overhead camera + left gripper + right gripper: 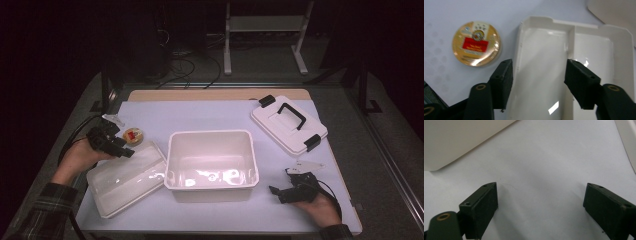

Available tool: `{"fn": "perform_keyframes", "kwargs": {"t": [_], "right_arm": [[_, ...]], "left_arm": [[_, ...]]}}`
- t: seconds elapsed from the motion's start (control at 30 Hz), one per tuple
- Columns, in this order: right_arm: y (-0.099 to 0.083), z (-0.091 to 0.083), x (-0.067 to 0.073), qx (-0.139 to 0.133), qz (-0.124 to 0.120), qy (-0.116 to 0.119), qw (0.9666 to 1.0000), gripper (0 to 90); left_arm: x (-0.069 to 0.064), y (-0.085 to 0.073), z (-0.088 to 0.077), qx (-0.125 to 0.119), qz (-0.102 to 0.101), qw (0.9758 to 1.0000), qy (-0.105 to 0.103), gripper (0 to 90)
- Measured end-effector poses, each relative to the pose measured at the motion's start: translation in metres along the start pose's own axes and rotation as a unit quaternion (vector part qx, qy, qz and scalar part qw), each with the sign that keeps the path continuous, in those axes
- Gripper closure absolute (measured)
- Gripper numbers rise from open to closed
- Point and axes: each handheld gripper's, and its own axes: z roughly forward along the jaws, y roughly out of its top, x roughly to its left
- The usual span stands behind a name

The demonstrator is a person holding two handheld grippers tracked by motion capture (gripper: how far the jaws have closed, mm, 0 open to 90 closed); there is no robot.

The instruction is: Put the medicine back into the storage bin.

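A white bin (pixel 210 134) stands open in the middle of the pale mat. Left of it lies a shallow white tray (pixel 125 177), divided by a ridge in the left gripper view (pixel 596 47). A round gold tin (pixel 133 135) with a red label rests just beyond the tray, lying flat on the mat (pixel 476 43). My left gripper (pixel 122 150) hovers over the tray's far end, open, nothing pinched between its pads (pixel 537 72). My right gripper (pixel 277 192) sits low by the bin's front right corner, open over bare mat (pixel 540 195).
A white lid (pixel 289 123) with a black handle and black clips lies at the back right of the mat. The bin's wall (pixel 461 142) is close ahead of the right gripper. Beyond the table is a dark floor with cables and a metal stand.
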Motion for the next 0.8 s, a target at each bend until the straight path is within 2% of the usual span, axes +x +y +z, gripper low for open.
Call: {"fn": "perform_keyframes", "kwargs": {"t": [0.07,0.33,0.37,0.4,0.43,0.57,0.6,0.67,0.8], "right_arm": [[0.000,0.000,0.000,0.000,0.000,0.000,1.0000,11.5],[0.000,0.000,0.000,0.000,0.000,0.000,1.0000,11.5],[0.000,0.000,0.000,0.000,0.000,0.000,1.0000,11.5],[0.000,0.000,0.000,0.000,0.000,0.000,1.0000,11.5],[0.000,0.000,0.000,0.000,0.000,0.000,1.0000,11.5],[0.000,0.000,0.000,0.000,0.000,0.000,1.0000,11.5],[0.000,0.000,0.000,0.000,0.000,0.000,1.0000,11.5],[0.000,0.000,0.000,0.000,0.000,0.000,1.0000,11.5],[0.000,0.000,0.000,0.000,0.000,0.000,1.0000,11.5]], "left_arm": [[0.008,0.010,0.003,-0.001,-0.004,1.0000,0.006,31.2],[0.027,0.030,0.011,0.001,-0.008,0.9994,0.033,22.1],[0.034,0.035,0.014,0.000,-0.017,0.9991,0.039,20.6],[0.034,0.035,0.014,0.000,-0.017,0.9991,0.039,18.3],[0.041,0.038,0.019,0.006,-0.021,0.9984,0.052,17.9],[0.051,0.042,0.027,0.006,-0.035,0.9979,0.054,15.0],[0.056,0.044,0.034,0.013,-0.045,0.9976,0.051,14.2],[0.061,0.044,0.042,0.029,-0.049,0.9967,0.057,12.3],[0.068,0.042,0.056,0.050,-0.061,0.9956,0.050,10.2]]}}
